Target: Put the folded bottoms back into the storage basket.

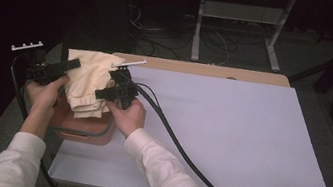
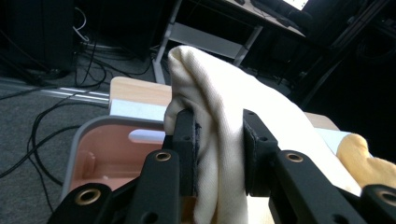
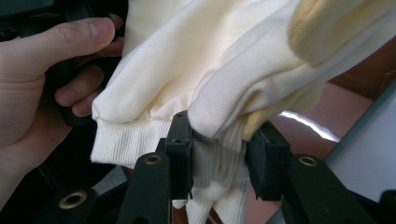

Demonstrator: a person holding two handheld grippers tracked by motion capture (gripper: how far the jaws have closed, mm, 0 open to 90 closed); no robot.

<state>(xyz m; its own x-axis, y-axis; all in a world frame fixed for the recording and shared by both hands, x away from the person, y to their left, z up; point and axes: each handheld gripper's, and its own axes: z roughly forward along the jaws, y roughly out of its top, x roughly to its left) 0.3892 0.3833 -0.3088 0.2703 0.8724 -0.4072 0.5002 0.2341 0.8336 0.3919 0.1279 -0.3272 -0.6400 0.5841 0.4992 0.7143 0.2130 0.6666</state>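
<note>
Two pairs of black jaws are pinching one cream sweatshirt (image 1: 87, 78). The left gripper (image 2: 218, 154) has its jaws squeezed on a thick fold of the soft cloth, and in the left gripper view the fold stands up between them and flops over toward 2 o'clock. The right gripper (image 3: 218, 156) has its jaws squeezed on the ribbed edge of the sweatshirt (image 3: 210, 88), and in the right gripper view a ribbed cuff hangs just to the side at 9 o'clock.

In the high view the left gripper (image 1: 74, 64) comes at the cloth from 9 o'clock and the right gripper (image 1: 101, 94) from 4 o'clock. The left hand (image 1: 45, 97) and the right hand (image 1: 126, 116) hold the grippers, and white sleeves (image 1: 162, 169) run down to 6 o'clock.

Under the sweatshirt sits a pink bin with a grey rim (image 1: 85, 131). The bunched cloth is held up over the bin, and I cannot tell if it touches it. In the left gripper view the bin (image 2: 109, 154) is open and shows at 9 o'clock from the jaws.

The bin stands at the left edge of the worktop, on a big pale sheet (image 1: 228, 138) that spreads out toward 3 o'clock. Black cables (image 1: 180, 151) trail over the sheet toward 5 o'clock.
</note>
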